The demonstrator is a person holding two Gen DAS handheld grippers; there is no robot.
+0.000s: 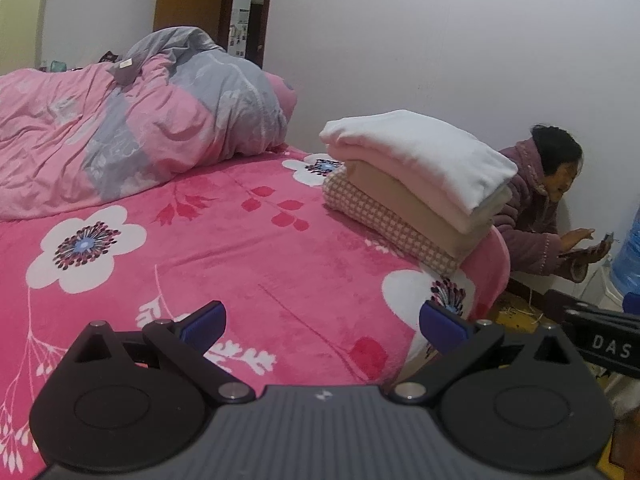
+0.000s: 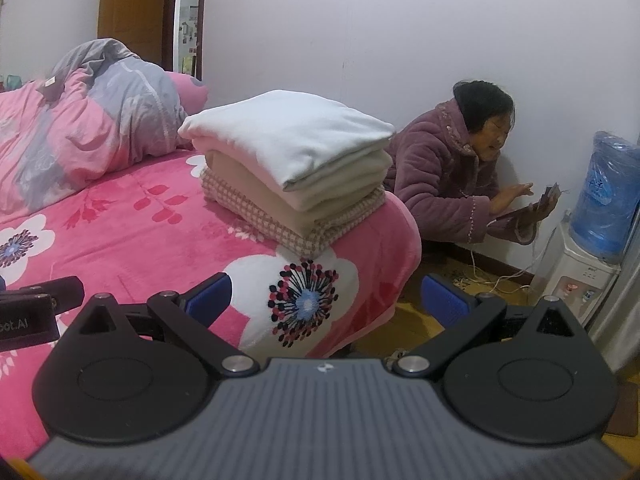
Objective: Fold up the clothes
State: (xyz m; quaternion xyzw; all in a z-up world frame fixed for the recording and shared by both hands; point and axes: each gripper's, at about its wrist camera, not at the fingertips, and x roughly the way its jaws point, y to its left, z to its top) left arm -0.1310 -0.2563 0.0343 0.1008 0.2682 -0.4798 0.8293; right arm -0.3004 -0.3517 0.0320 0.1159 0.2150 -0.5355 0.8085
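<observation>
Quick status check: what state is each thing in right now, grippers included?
Left gripper: open, empty.
Right gripper: open, empty.
Stack of clothes: folded, piled at the bed's corner.
Quilt: crumpled, unfolded.
Pink blanket: spread flat.
Water bottle: upright on the dispenser.

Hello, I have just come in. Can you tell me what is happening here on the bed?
Someone is folding clothes with two hand-held grippers. Right now the left gripper and the right gripper are both open and hold nothing, above the pink flowered blanket. A stack of folded clothes sits near the bed corner, white piece on top. A crumpled quilt lies behind. A person in a purple robe crouches by the wall, next to a water dispenser.
</observation>
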